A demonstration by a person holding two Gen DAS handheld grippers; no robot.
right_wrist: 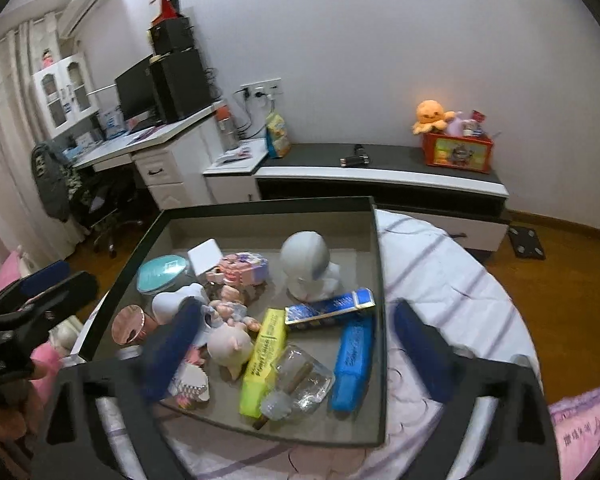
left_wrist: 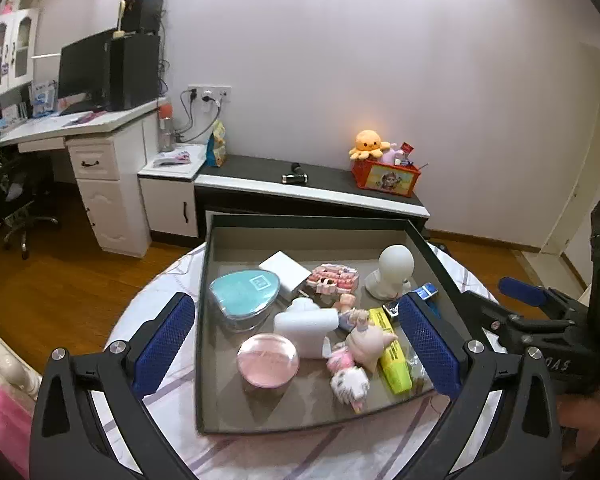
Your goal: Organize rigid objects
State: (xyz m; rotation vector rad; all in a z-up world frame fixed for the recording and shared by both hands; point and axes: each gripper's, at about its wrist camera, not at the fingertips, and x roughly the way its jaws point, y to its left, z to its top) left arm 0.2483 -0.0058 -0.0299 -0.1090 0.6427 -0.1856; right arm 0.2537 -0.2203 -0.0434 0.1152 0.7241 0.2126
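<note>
Below, both grippers are hovering with jaws spread wide and gripping nothing. Under the left gripper (left_wrist: 298, 344), a shallow dark-rimmed grey tray (left_wrist: 220, 248) is sitting on a striped round table (left_wrist: 160, 288), holding the clutter: a round pink glossy case (left_wrist: 267, 360) lying between its fingers, beside a yellow highlighter (left_wrist: 394, 354). Beneath the right gripper (right_wrist: 296, 354), a blue highlighter (right_wrist: 352, 364) and a crumpled clear plastic wrapper (right_wrist: 304, 376) are lying in the tray's near part.

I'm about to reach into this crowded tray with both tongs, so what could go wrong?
The yellow highlighter touches the pig figurine and the clear packet; grabbing it may drag them along. The upright white bust could topple if bumped. Both tongs, left and right, hover open close together and may collide.
</note>
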